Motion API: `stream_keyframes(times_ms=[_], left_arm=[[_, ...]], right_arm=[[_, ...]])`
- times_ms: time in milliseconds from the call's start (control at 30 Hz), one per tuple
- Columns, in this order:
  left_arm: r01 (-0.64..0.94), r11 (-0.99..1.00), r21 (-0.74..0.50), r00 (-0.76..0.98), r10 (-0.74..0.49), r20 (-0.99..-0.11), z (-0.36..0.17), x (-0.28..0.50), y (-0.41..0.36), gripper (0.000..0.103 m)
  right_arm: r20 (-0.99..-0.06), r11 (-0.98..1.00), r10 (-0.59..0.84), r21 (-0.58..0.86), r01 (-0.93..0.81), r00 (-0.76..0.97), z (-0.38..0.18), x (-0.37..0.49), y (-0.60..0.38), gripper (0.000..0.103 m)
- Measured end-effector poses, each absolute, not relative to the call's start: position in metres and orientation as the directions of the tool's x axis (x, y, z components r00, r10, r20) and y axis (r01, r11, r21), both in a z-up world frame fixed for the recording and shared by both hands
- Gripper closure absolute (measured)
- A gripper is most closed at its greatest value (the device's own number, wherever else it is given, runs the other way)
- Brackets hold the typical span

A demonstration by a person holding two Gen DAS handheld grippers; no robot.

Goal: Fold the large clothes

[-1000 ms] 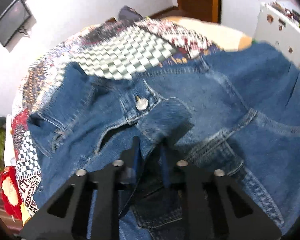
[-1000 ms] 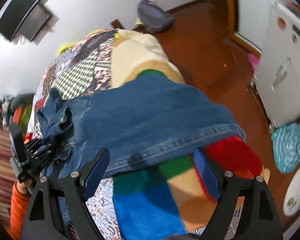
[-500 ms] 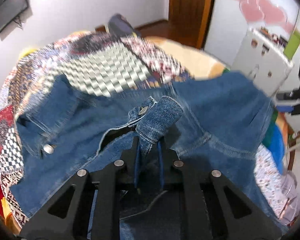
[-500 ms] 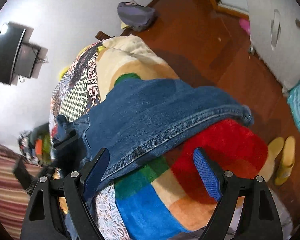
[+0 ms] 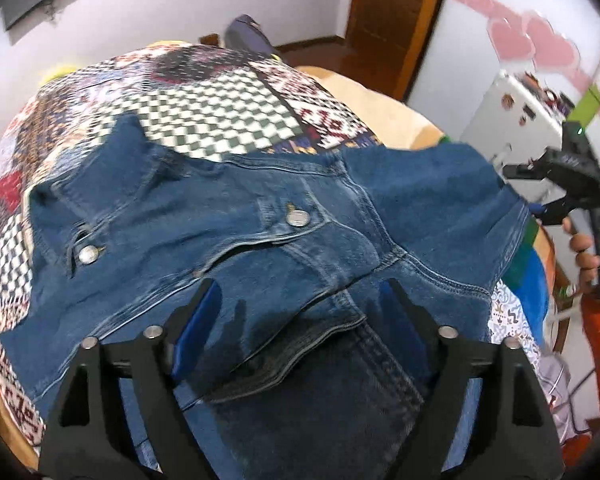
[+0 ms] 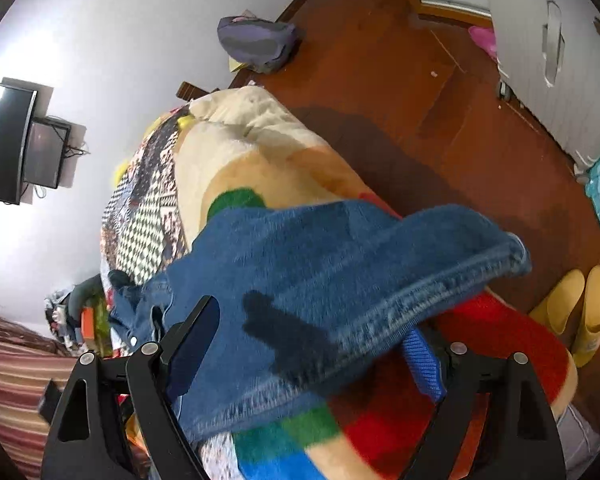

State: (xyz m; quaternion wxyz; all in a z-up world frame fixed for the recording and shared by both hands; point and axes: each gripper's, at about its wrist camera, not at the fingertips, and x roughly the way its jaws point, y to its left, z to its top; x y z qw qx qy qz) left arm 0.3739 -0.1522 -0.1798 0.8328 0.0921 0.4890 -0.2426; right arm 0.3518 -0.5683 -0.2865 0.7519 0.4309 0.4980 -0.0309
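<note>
I had the denim jacket [image 5: 284, 240] spread across the bed [image 5: 204, 100], lying on the patterned quilt [image 5: 220, 116] with its far side reaching the colour-block blanket [image 6: 500, 344]. The fabric was mid-blue with lighter stitching along the seams. Two metal snap buttons showed on it: one [image 5: 299, 218] near the middle on a flap, one [image 5: 88, 255] toward the left edge. A folded layer with a dark hem crossed the cloth just ahead of the left gripper [image 5: 300, 304].

The left gripper's jaws were opening and stood wide. Denim lay between and beneath them, but the pads were not pressing on it.

The right gripper [image 6: 316, 340] was over the hem [image 6: 420, 300] of the jacket at the blanket side of the bed. Its jaws stood wide, with the hem edge lying between them and no pad clamped on it. In the left wrist view, the hand [image 5: 588, 248] carrying that gripper showed at the right edge of the bed.
</note>
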Motion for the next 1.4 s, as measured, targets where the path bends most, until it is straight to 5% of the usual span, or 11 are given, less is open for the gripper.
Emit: stream_keyframes(times_ms=[100, 300, 400, 767, 1000, 1400], left_arm=[[0.470, 0.880, -0.069, 0.435, -0.299, -0.850, -0.174, 0.373, -0.136, 0.017], [0.353, 0.935, -0.034, 0.484, -0.214, -0.849, -0.176, 0.374, -0.086, 0.017], [0.278, 0.960, -0.033, 0.497, -0.173, -0.850, -0.179, 0.377, -0.059, 0.016], [0.098, 0.995, 0.000, 0.505, -0.050, -0.862, -0.200, 0.375, 0.021, 0.016], [0.088, 0.995, -0.043, 0.467, -0.080, -0.881, -0.222, 0.359, 0.039, 0.016], [0.134, 0.987, -0.087, 0.402, -0.134, -0.906, -0.254, 0.344, 0.029, 0.008]], right_arm=[[-0.780, 0.628, 0.350, 0.606, 0.488, 0.519, -0.291, 0.361, -0.565, 0.023], [-0.773, 0.675, 0.276, 0.579, 0.457, 0.571, -0.278, 0.363, -0.560, 0.063], [-0.754, 0.691, 0.254, 0.580, 0.432, 0.606, -0.263, 0.360, -0.558, 0.072], [-0.611, 0.831, 0.242, 0.531, 0.163, 0.754, -0.146, 0.375, -0.485, 0.082], [-0.535, 0.869, 0.323, 0.494, -0.020, 0.781, -0.097, 0.391, -0.408, 0.086], [-0.621, 0.856, 0.493, 0.471, -0.212, 0.609, -0.114, 0.440, -0.258, 0.086]])
